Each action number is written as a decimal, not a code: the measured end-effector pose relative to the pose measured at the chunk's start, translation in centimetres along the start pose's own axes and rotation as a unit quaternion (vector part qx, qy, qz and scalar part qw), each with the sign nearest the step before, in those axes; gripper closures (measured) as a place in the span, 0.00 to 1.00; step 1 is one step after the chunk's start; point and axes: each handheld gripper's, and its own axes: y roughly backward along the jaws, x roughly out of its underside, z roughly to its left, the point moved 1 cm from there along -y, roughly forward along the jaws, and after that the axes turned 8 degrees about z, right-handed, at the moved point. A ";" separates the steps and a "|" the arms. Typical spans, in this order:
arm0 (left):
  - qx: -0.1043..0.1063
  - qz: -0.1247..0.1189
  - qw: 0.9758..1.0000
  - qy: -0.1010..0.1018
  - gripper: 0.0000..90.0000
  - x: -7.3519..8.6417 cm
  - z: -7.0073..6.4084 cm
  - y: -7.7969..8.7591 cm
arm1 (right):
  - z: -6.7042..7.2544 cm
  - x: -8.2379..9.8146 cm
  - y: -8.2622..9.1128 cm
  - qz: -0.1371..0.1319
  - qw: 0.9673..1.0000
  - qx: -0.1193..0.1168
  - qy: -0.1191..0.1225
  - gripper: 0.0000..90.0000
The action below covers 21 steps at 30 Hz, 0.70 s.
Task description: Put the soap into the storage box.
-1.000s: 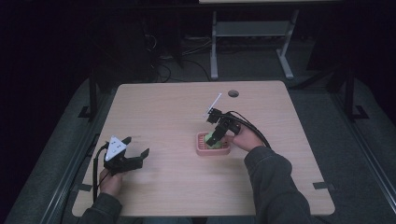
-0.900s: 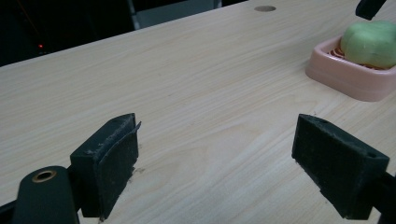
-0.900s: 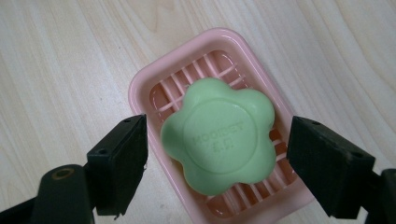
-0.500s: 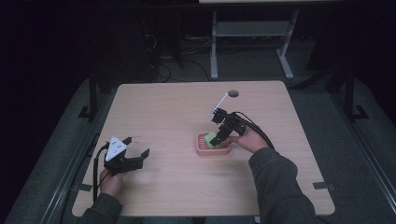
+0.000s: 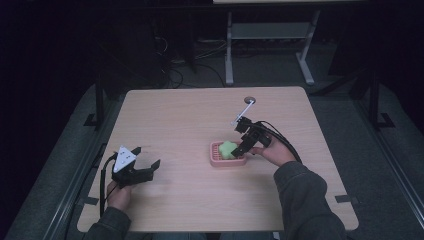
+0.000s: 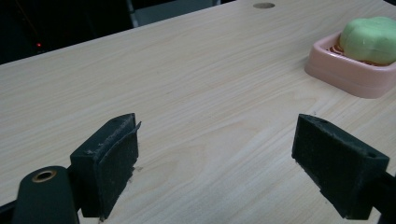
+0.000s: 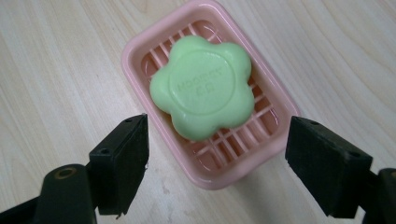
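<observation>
A green flower-shaped soap (image 7: pixel 204 87) lies in a pink slatted soap dish (image 7: pixel 275 126) on the wooden table (image 5: pixel 185 120). The soap (image 5: pixel 228 149) and dish (image 5: pixel 216 159) sit right of the table's middle. My right gripper (image 7: pixel 217 161) hovers just above the dish's near end, open, jaws spread wider than the dish and holding nothing. My right gripper (image 5: pixel 242 149) is held at the dish's right side. My left gripper (image 5: pixel 146 161) rests low near the table's front left, open and empty. From the left gripper (image 6: pixel 215 161), soap (image 6: pixel 371 39) and dish (image 6: pixel 348 74) lie far right.
A round cable hole (image 5: pixel 249 100) sits near the table's far edge, with a small white rod on the right gripper pointing toward it. Dark floor, cables and a desk frame (image 5: pixel 270 35) lie beyond the table.
The right gripper has drawn back to the right and away from the soap, which now lies free in the dish. The left gripper has stayed put.
</observation>
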 end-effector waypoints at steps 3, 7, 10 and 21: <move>-0.001 0.000 1.000 0.000 0.16 0.0 0.0 0.0 | -0.1 0.4 0.1 -0.005 1.000 0.000 -0.003 0.24; 0.001 0.001 1.000 -0.001 0.16 0.0 -0.1 -0.1 | -0.3 0.9 0.4 -0.010 1.000 0.001 -0.006 0.24; 0.001 0.001 1.000 -0.002 0.16 0.0 -0.1 -0.1 | -0.4 1.3 0.5 -0.010 1.000 0.000 -0.012 0.23; 0.000 0.002 1.000 -0.001 0.16 0.0 -0.1 0.0 | -0.5 1.9 0.9 -0.010 1.000 0.000 -0.014 0.23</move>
